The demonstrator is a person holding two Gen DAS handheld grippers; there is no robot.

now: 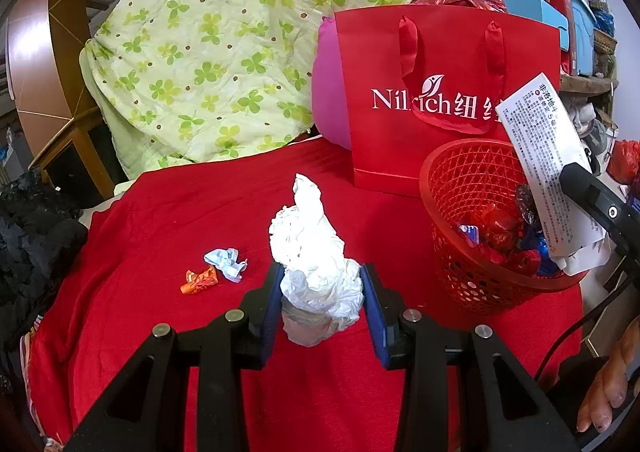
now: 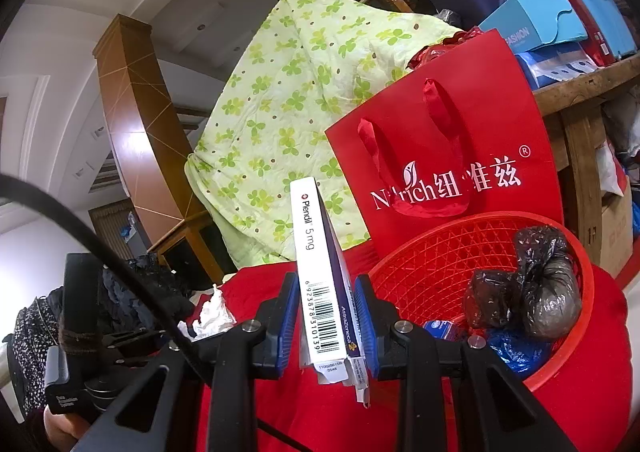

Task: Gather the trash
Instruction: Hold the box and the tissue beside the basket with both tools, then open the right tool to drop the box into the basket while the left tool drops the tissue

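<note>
Red cloth (image 1: 168,212) covers the work surface, with a green clover-print quilt (image 1: 208,52) heaped behind it at 11 o'clock and a red paper gift bag (image 1: 448,52) standing upright at 1 o'clock. Left gripper (image 1: 322,292), bottom centre: its blue pads are clamped on a crumpled white tissue wad (image 1: 312,244), which rises above the fingers. Loose trash on the cloth at 9 o'clock of the wad: a pale blue crumpled scrap (image 1: 226,264) touching an orange wrapper (image 1: 200,282). Red mesh basket (image 1: 472,284), at 3 o'clock, near the gift bag's base, holds red and blue wrappers. Right gripper (image 2: 326,320): jaws are closed on a flattened white medicine box (image 2: 310,272), held upright just left of the basket's rim; the basket also holds knotted black plastic bags (image 2: 532,292). A person's fingers (image 1: 608,384) show at lower right of the left view.
</note>
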